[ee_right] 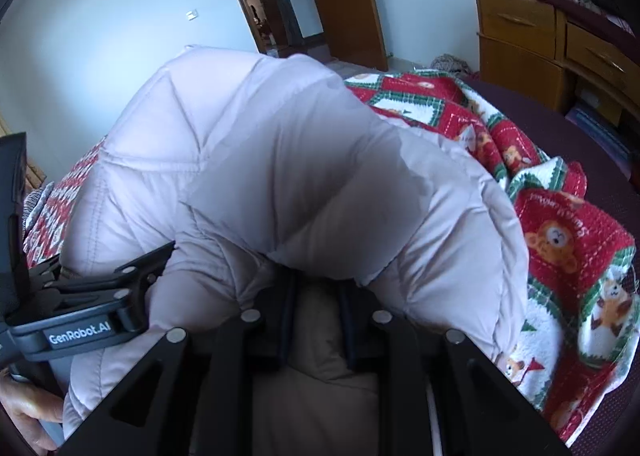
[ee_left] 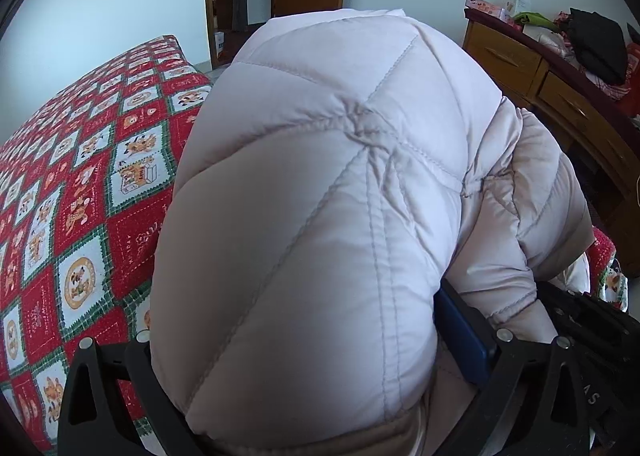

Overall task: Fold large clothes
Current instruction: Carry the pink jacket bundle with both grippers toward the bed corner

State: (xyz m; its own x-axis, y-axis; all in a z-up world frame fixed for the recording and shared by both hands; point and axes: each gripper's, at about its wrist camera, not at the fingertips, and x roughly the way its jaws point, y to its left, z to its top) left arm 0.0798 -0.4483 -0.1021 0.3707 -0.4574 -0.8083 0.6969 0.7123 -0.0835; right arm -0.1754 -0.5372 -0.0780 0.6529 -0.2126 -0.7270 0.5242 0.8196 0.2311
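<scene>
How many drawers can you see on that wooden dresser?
2 in the left wrist view: one drawer nearer the door, another drawer beside it. The dresser runs past the frame edge, so more may be hidden.

Pale lilac quilted down jacket [ee_left: 320, 184] (puffy, diamond-stitched) bulges upward, bunched, above the bed.

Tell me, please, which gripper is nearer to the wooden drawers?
Right. The right gripper holds the jacket on the side toward the wooden drawers; the left gripper grips it on the side away from them.
</scene>
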